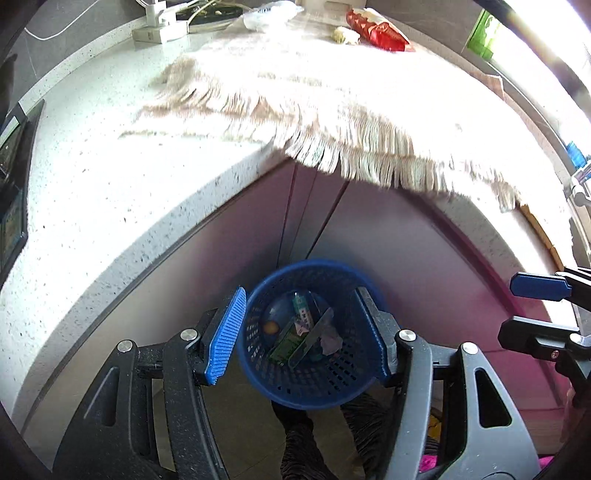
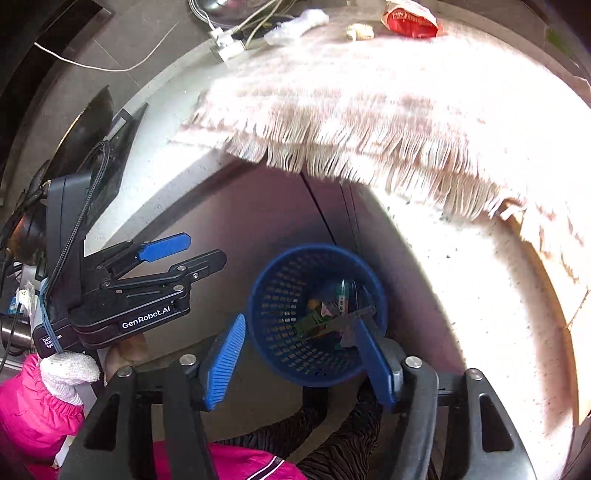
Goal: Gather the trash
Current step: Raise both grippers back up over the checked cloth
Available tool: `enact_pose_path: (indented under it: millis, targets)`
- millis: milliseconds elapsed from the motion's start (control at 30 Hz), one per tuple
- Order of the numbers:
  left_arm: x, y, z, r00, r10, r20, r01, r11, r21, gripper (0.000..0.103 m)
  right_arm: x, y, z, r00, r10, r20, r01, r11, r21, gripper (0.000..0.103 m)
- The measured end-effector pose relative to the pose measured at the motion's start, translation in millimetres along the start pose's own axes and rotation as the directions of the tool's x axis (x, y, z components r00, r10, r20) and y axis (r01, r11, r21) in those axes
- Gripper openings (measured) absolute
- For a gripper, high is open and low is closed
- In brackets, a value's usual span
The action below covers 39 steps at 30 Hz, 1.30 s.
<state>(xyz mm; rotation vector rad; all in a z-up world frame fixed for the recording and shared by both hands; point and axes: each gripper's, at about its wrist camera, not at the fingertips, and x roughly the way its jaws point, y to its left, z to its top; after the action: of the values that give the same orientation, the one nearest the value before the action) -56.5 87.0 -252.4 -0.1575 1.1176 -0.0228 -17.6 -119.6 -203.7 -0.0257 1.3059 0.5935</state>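
A blue mesh basket (image 1: 317, 384) stands on the floor below the counter, holding a green packet (image 1: 284, 345) and several wrappers. My left gripper (image 1: 299, 334) hovers high above it, open, with only the distant basket showing between its blue pads. In the right wrist view the same basket (image 2: 280, 295) lies below my right gripper (image 2: 299, 358), which is also open and holds nothing. Up on the counter lie a red wrapper (image 1: 376, 29), a crumpled scrap (image 1: 345, 35) and a clear plastic bag (image 1: 266, 14), far from both grippers.
A fringed cloth (image 1: 332, 92) covers the white speckled counter (image 1: 92, 184) and overhangs its edge. A power strip with cables (image 1: 159, 29) sits at the back left. Cabinet doors (image 1: 258, 240) stand behind the basket. A gloved hand with a pink sleeve (image 2: 66, 373) holds the left gripper (image 2: 184, 254).
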Motion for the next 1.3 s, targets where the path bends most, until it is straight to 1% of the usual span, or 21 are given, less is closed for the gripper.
enact_pose_path:
  millis: [67,133,200,300,467,600,700,833,967,1067,1167,1300]
  targets:
    - [-9.7,-2.5,8.1,1.0,-0.003,0.024,0.003,1.0,-0.005,0.061,-11.9,-0.8,5.9,1.0,0.003,0.022,-0.002,1.0,-0.004,0.071]
    - [-18.2,-4.3,17.0,0.999,-0.004,0.045,0.005,1.0,-0.012,0.061,-23.9,-1.8,12.1,0.999,0.005,0.048,-0.004,1.0,-0.007,0.078]
    - [-26.5,-5.3,26.2,0.998,-0.004,0.068,0.005,1.0,-0.017,0.061,-35.2,-4.0,18.8,0.997,0.011,0.075,-0.01,1.0,-0.01,0.08]
    - [-37.9,-6.3,42.5,0.994,0.008,0.111,-0.005,1.0,-0.028,0.071,-51.7,-7.3,29.5,0.993,0.013,0.114,-0.012,1.0,-0.016,0.085]
    - [-48.2,-7.4,69.4,0.987,0.032,0.157,-0.023,0.998,-0.057,0.072,-74.9,-21.7,55.6,0.985,0.013,0.172,-0.011,1.0,-0.01,0.091]
    - [-47.9,-3.8,97.7,0.982,0.046,0.185,-0.033,0.997,-0.074,0.072,-84.7,-41.8,79.1,0.98,0.016,0.198,-0.02,1.0,0.015,0.092]
    - [-47.0,-4.0,119.6,0.977,0.057,0.205,-0.039,0.995,-0.088,0.072,-94.2,-58.7,99.6,0.975,0.025,0.222,-0.033,0.999,0.033,0.095]
    - [-42.1,-3.7,148.1,0.974,0.054,0.22,-0.028,0.992,-0.12,0.072,-104.1,-80.0,130.2,0.965,0.023,0.263,-0.037,0.998,0.047,0.1]
    - [-35.5,-5.0,177.4,0.971,0.058,0.234,-0.024,0.989,-0.144,0.072,-109.0,-100.5,162.0,0.956,0.029,0.293,-0.053,0.996,0.073,0.102]
    - [-28.9,-4.7,199.3,0.969,0.068,0.239,-0.031,0.988,-0.154,0.072,-107.4,-115.4,184.9,0.953,0.031,0.302,-0.064,0.993,0.098,0.103]
    - [-21.6,-1.9,218.8,0.967,0.083,0.241,-0.043,0.985,-0.166,0.072,-103.1,-131.0,208.3,0.951,0.052,0.304,-0.093,0.988,0.123,0.103]
    - [-10.4,3.9,241.9,0.967,0.088,0.239,-0.046,0.984,-0.175,0.072,-92.8,-150.9,238.5,0.954,0.071,0.293,-0.121,0.98,0.157,0.103]
